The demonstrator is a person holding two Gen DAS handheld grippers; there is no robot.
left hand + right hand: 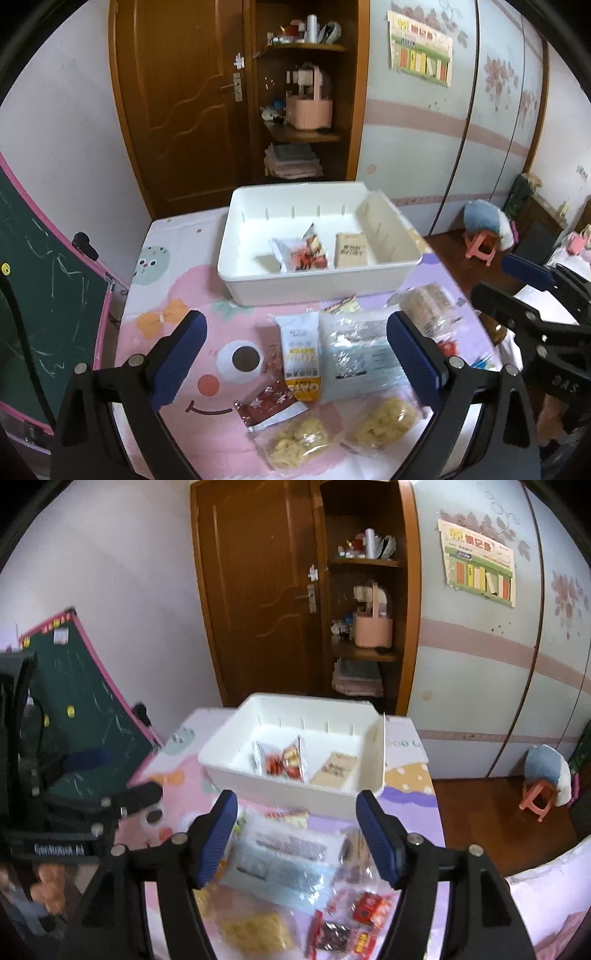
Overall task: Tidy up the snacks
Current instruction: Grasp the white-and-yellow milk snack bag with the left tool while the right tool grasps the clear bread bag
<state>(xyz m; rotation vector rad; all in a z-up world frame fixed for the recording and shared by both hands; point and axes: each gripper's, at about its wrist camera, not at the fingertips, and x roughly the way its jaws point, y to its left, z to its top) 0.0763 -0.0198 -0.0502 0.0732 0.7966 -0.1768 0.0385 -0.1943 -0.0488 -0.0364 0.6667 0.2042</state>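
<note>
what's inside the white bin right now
Inside the white bin: a red-and-white snack packet and a tan packet, lying apart. The near wall hides the floor just behind it.

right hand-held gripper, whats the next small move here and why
Probably lower the right hand-held gripper onto the clear silver-printed packet just below it. Its jaws stand open with nothing between them, that packet lies loose on the mat among other snacks, and the white bin behind holds only two or three packets, so there is room.

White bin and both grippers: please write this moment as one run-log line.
left gripper: open, empty | right gripper: open, empty | white bin: two packets inside | table: snack packets remain
</note>
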